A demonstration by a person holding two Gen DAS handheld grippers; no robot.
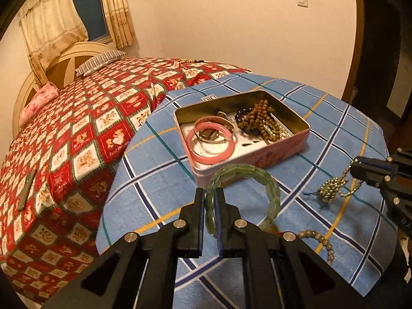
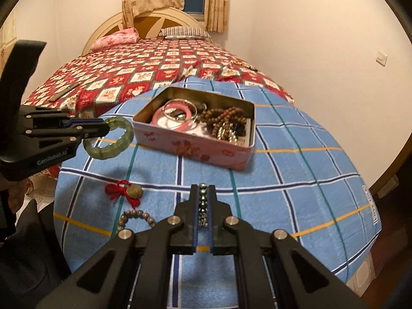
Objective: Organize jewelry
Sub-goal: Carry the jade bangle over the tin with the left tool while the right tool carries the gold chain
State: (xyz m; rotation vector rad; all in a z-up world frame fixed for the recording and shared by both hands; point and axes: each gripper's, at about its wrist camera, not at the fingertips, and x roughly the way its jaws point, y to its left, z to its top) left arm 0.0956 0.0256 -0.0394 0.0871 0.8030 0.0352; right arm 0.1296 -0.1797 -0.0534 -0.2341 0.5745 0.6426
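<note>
My left gripper (image 1: 209, 193) is shut on a green stone bracelet (image 1: 267, 177) and holds it above the blue checked cloth, just in front of the open pink tin (image 1: 291, 144). The bracelet also shows in the right wrist view (image 2: 121, 139), left of the tin (image 2: 206, 152). The tin holds a pink bangle (image 1: 206, 154), brown wooden beads (image 1: 260, 118) and other pieces. My right gripper (image 2: 203, 188) is shut on a metallic bead chain (image 2: 203, 200); the chain hangs from it in the left wrist view (image 1: 332, 188).
A grey bead bracelet (image 2: 136, 216) and a red-corded charm (image 2: 126, 190) lie on the blue cloth (image 2: 283, 180) near its front left. The cloth lies on a bed with a red patterned cover (image 1: 77, 134). A dark slim object (image 1: 25, 190) lies on that cover.
</note>
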